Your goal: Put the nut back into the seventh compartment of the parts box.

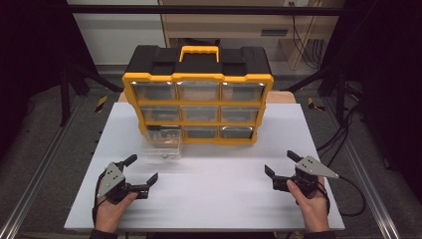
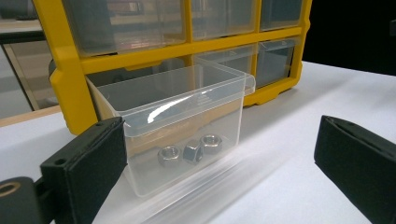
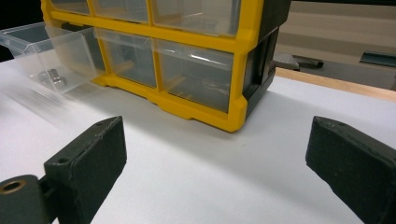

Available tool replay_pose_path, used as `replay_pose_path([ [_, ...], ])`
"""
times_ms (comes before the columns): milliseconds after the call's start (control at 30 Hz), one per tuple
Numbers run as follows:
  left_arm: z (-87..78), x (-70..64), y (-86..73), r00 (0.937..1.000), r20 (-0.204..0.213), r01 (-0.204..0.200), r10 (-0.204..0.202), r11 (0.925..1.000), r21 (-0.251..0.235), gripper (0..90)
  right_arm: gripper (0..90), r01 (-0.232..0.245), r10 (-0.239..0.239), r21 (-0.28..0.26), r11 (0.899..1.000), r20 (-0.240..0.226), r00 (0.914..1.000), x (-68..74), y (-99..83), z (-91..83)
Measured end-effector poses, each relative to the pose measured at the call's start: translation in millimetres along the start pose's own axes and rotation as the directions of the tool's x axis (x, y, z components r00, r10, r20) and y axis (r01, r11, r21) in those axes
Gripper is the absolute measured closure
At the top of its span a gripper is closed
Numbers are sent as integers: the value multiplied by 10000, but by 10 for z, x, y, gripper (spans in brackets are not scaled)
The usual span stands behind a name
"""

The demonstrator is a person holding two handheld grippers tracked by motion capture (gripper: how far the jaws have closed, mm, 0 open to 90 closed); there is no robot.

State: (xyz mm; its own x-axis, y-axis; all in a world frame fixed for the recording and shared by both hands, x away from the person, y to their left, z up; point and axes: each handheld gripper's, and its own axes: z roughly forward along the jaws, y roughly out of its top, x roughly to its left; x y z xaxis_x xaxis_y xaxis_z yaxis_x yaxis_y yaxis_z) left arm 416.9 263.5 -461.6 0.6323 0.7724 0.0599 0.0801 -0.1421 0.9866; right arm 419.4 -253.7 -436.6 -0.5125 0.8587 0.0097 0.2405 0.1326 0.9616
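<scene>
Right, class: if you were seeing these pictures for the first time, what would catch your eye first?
The yellow-and-black drawer organizer at the table's far middle stands out. Its lower-left clear drawer is pulled out, with three metal nuts inside. Near the front edge, the left tool and right tool sit open.

front table [image 1: 214, 194] open | pulled-out drawer [image 1: 161, 144] juts from organizer [image 1: 198, 97], blocking left-centre
</scene>
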Motion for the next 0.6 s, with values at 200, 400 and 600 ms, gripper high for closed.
replay_pose_path([
  [200,9,-3,-1,10000,-37,35,-34,10000,61,23,68,-15,16,-174,9998,71,10000,-26,-80,-20],
  [400,4,3,4,9997,-120,199,-199,9998,57,18,100,85,-84,-361,9993,19,10000,25,-118,-30],
  [600,8,-14,17,9990,-134,430,-425,9984,372,49,99,64,-64,-311,9995,4,10000,47,-156,-20],
])
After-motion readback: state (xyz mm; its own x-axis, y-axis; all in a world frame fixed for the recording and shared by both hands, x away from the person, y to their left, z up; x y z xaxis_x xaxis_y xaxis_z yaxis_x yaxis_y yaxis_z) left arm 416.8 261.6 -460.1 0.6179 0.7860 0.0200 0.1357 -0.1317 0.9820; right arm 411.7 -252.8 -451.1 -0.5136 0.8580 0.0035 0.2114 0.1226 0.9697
